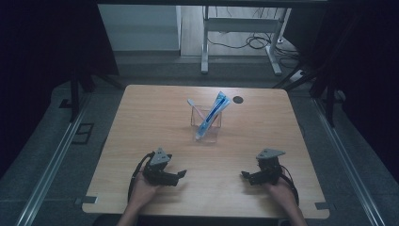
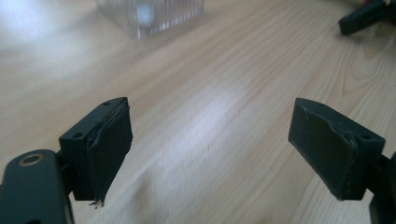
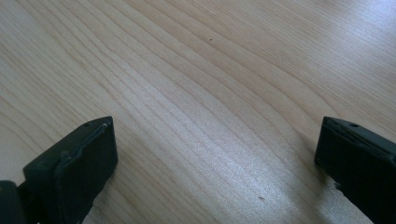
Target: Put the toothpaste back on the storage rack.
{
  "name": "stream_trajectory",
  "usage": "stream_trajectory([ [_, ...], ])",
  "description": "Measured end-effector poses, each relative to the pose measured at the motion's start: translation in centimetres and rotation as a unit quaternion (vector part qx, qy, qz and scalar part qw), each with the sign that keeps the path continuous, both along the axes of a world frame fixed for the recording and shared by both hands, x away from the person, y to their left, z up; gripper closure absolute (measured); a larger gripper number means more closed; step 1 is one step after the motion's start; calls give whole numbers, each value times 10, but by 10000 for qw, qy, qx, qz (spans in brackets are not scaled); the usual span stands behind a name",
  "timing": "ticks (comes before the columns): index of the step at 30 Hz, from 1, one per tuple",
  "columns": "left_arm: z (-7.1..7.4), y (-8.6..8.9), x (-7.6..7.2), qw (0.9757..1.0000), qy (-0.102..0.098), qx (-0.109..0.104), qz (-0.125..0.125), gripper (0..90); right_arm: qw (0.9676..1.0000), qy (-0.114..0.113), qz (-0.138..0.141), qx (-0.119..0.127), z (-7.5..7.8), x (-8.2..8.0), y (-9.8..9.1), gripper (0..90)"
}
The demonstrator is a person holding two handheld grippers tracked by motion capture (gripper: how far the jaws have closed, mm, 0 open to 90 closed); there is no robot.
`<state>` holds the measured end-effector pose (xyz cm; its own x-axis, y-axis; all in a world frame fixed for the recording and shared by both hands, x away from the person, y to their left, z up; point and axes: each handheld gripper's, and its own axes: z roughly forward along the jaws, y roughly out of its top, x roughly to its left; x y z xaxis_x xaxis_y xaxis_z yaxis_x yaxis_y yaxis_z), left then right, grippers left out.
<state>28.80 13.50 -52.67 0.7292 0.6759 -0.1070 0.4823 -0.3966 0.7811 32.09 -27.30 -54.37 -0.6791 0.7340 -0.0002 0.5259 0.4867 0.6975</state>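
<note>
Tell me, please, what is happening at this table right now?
A person holds a left gripper and a right gripper low over the near part of the wooden table, both with jaws open and holding nothing. Farther back stands a clear cup with a blue-and-white toothpaste tube leaning in it, beside what looks like a toothbrush. Neither gripper touches the cup.

Light wood-grain tabletop (image 1: 141, 122), rounded corners, standing on grey floor. Clear square holder (image 1: 206, 123) sits just past the tabletop's centre, toward the far edge, with a blue toothpaste tube (image 1: 212, 113) and a toothbrush (image 1: 194, 104) leaning inside it. Small dark round spot (image 1: 238, 100) on the surface near the far edge, right of the holder. Both hands (image 1: 143, 190) rest near the near edge.
</note>
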Motion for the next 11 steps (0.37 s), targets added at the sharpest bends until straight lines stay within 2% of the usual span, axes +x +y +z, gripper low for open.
stream_trajectory([
  [4, -8, 2, 1, 9997, 156, 194, 27, 135, 10000, 1, 3, 2, 0, 0, 0, 0],
  [8, -16, 2, 5, 9984, 304, 478, 42, 136, 10000, -2, -2, 0, 0, 0, 0, 0],
  [11, -17, 0, 5, 9977, 276, 613, 81, 136, 10000, -7, -6, -2, 0, 0, 0, 0],
])
